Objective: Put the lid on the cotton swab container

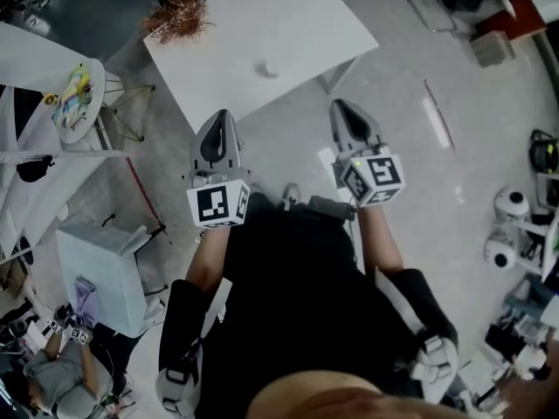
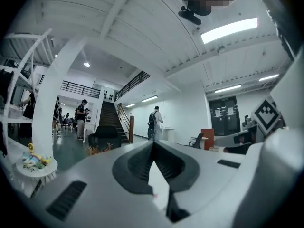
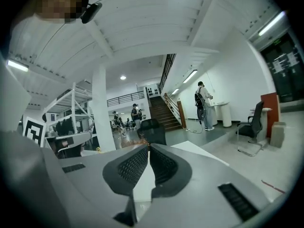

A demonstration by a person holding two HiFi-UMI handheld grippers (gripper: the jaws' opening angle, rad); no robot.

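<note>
The cotton swab container (image 1: pixel 266 69) sat alone on the white table (image 1: pixel 297 20) in the upper middle of the head view. It was well apart from both tools and showed only as a small, pale, rounded thing casting a soft shadow. It was probably a squat plastic tub, too small there to tell whether its lid was on.

The table top was smooth, matt and square-cornered. A spiky tuft of rust-brown dried plant (image 1: pixel 179 11) sat at its upper left corner.

The left gripper (image 1: pixel 223 115) and the right gripper (image 1: pixel 341 105) were held side by side below the table's near edge, in the middle of the frame. Both pointed towards the top of the picture. Each had pale grey moulded plastic shells and dark ribbed rubber pads.

In each gripper view the two pads met at the tips with nothing between them, so both tongs were closed and empty. Behind each sat a white cube carrying bold black square markers, the left one (image 1: pixel 218 204) and the right one (image 1: pixel 377 178).

At the left edge a small round stand (image 1: pixel 94 77) carried brightly coloured toys (image 1: pixel 74 94).
</note>
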